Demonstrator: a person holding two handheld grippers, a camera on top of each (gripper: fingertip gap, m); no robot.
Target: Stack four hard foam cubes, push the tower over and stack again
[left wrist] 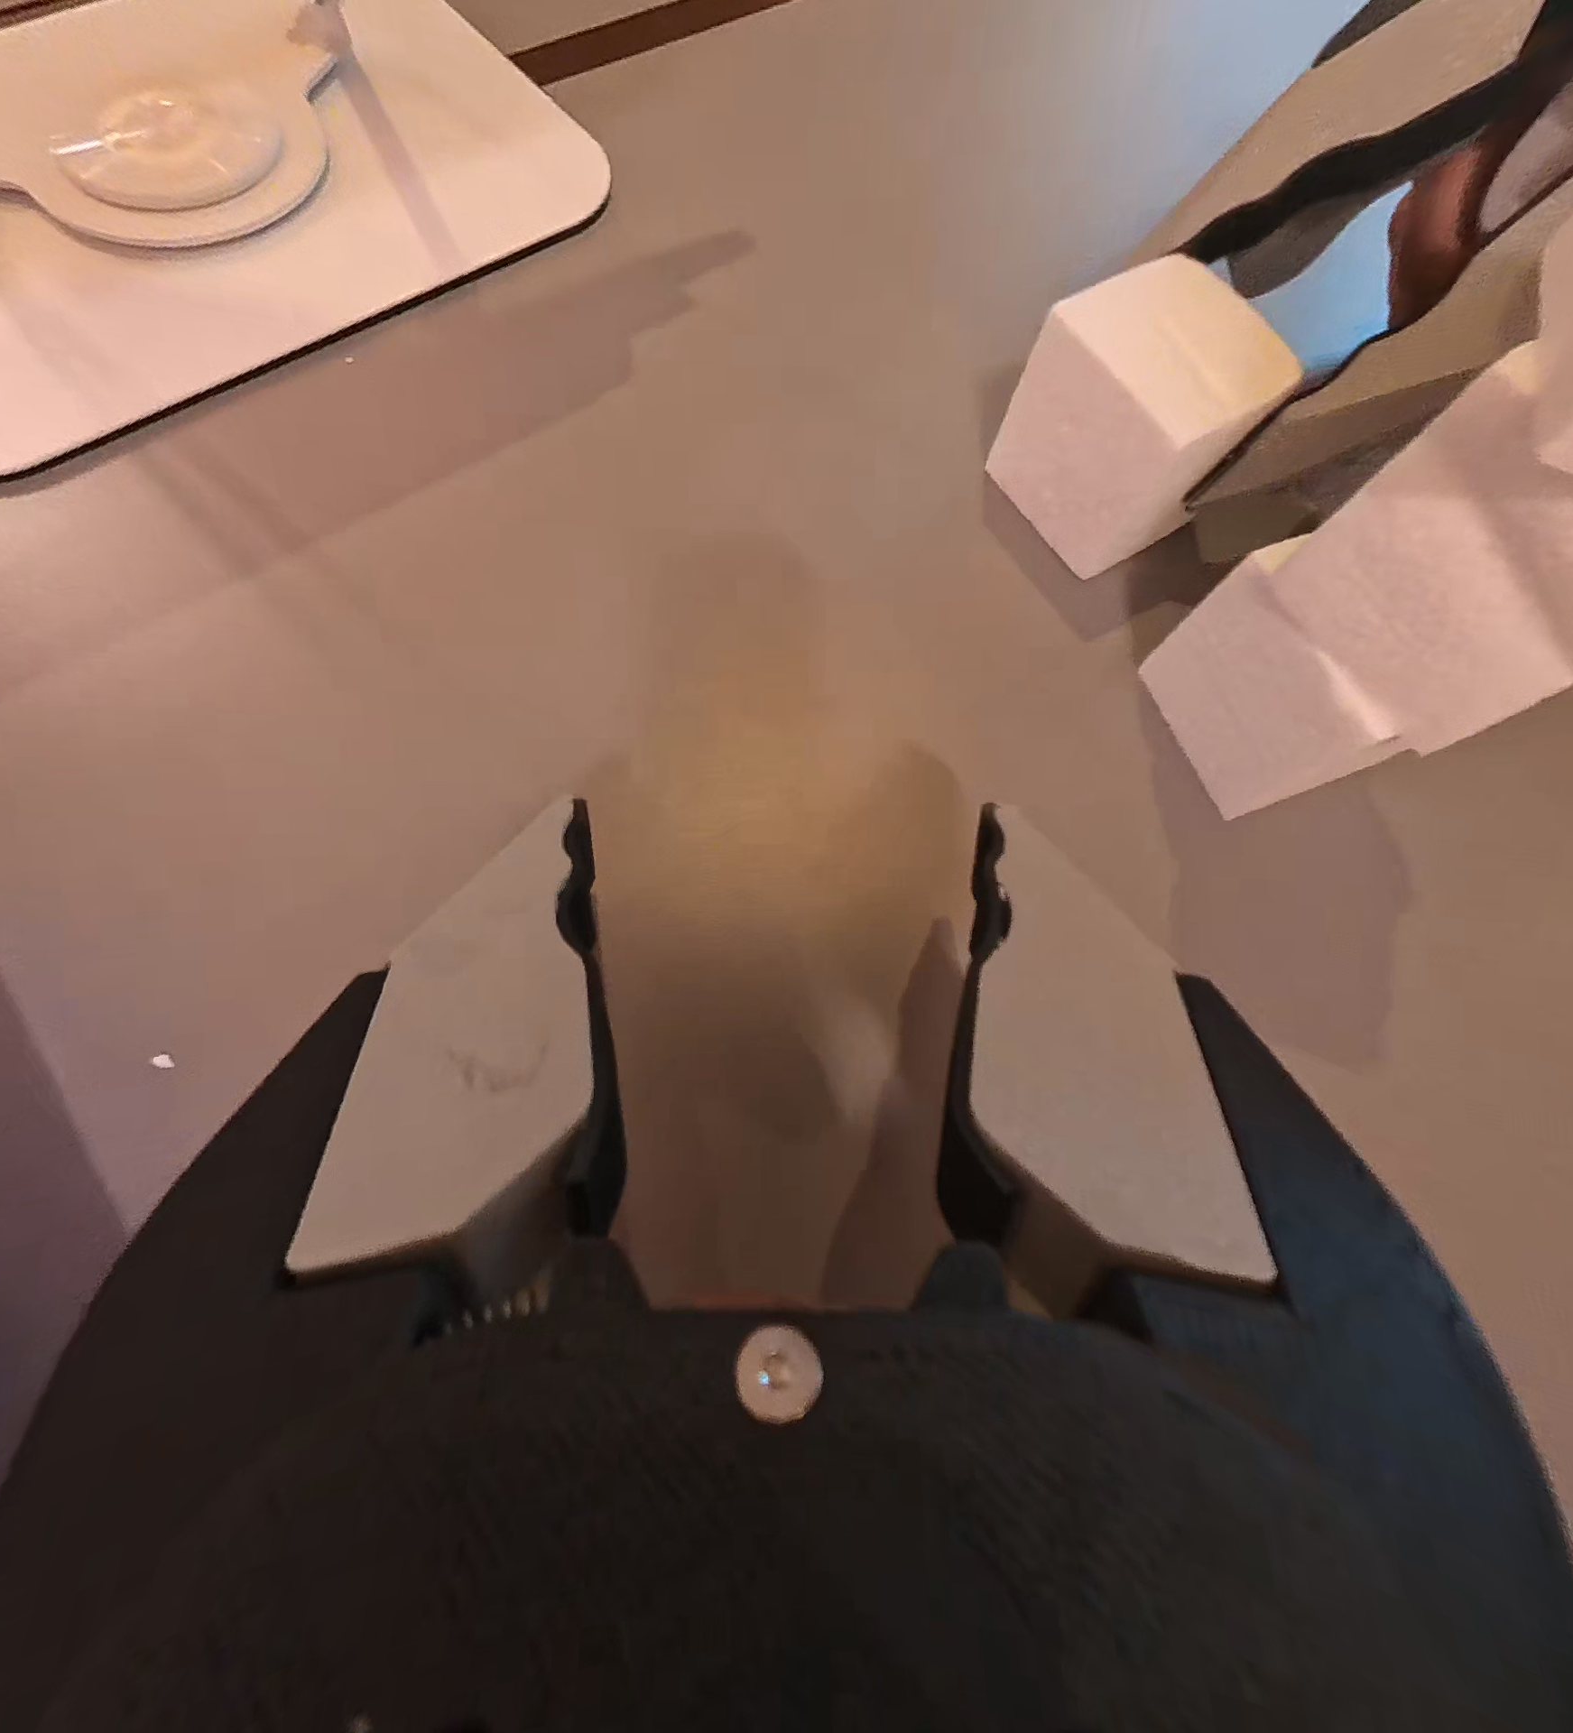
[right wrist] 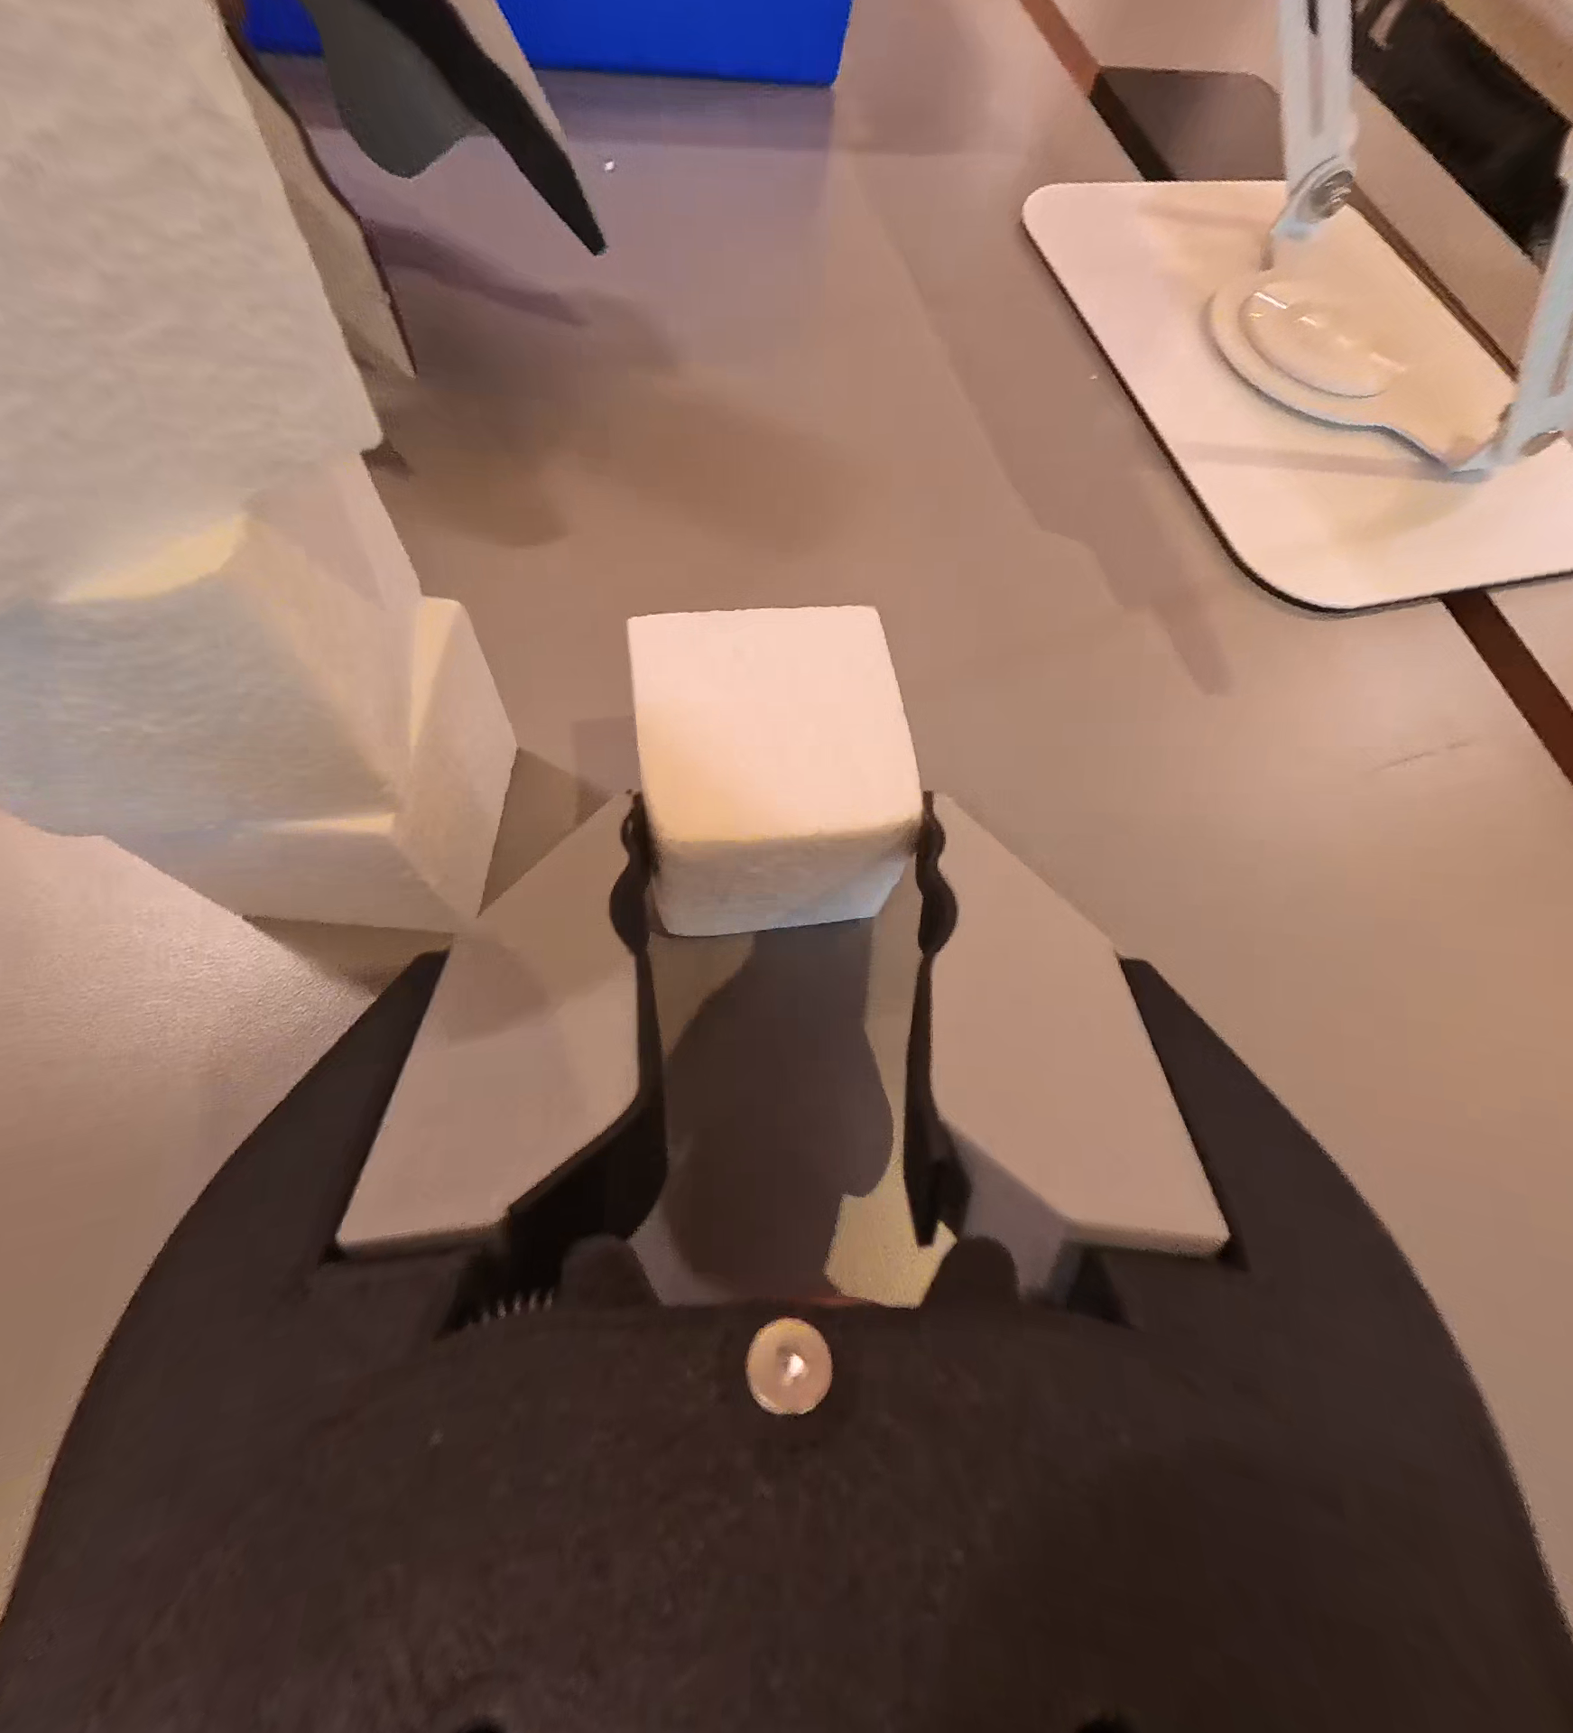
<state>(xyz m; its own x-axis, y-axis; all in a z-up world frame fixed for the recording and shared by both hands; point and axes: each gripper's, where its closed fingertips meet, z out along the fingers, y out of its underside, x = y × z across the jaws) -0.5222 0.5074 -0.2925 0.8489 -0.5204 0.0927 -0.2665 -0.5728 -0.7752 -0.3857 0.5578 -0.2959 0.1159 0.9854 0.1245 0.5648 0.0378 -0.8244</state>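
White foam cube [right wrist: 768, 769] beside cube stack [right wrist: 201, 675]

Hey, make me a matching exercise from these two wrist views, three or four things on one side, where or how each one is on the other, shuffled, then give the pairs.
Things:
1. left gripper
2. right gripper
3. white stand base
4. blue object

States or places:
A. flat on the table, carrying a metal bracket
B. open, nothing between its fingers
C. far edge of the right wrist view
D. shut on a white foam cube

Pairs: 1-B, 2-D, 3-A, 4-C
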